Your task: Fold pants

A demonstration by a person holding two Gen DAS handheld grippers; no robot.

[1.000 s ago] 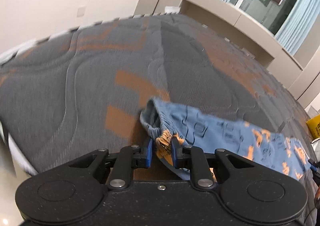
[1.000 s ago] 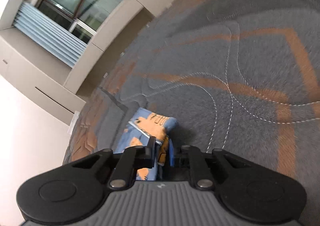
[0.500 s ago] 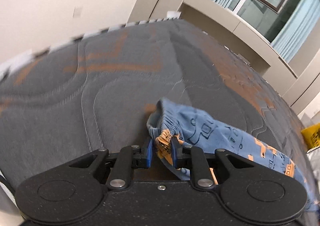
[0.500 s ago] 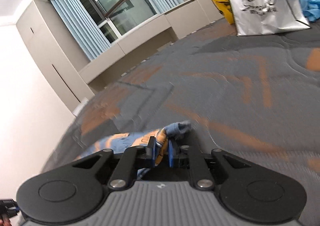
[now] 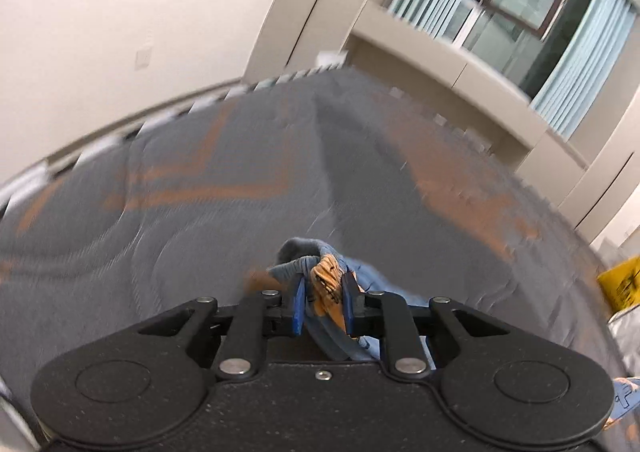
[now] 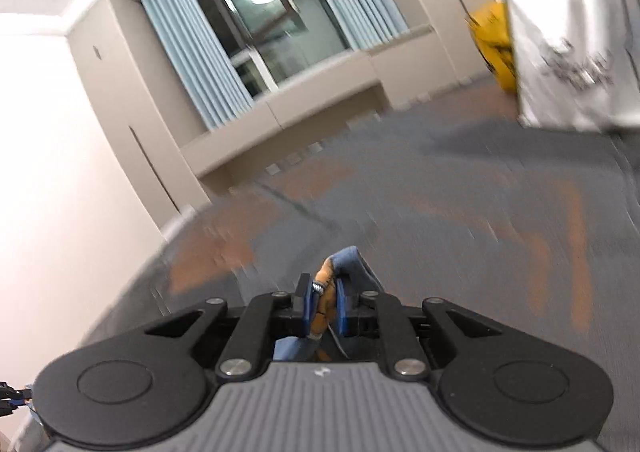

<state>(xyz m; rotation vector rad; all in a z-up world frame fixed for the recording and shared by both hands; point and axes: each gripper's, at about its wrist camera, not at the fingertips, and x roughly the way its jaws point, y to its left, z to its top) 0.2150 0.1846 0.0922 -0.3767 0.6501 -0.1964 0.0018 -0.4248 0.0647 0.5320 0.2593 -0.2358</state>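
The pants [image 5: 320, 276] are blue with orange print. My left gripper [image 5: 323, 302] is shut on a bunched edge of them and holds it above the grey and orange mattress [image 5: 200, 212]; the cloth hangs down behind the blue pads. In the right wrist view my right gripper [image 6: 322, 306] is shut on another bunched part of the pants [image 6: 340, 272], also lifted over the mattress [image 6: 460, 236]. Most of the pants are hidden below both grippers. Both views are blurred by motion.
A white shopping bag [image 6: 568, 36] and a yellow bag [image 6: 492, 40] stand at the mattress's far right edge. The yellow bag also shows in the left wrist view [image 5: 620, 284]. A window with blue curtains [image 6: 256, 32] and a ledge lie beyond the mattress.
Both grippers have lifted and tilted up with the pants in them. The pants no longer lie stretched over the mattress; only the gripped bunches show. The mattress looks farther away.
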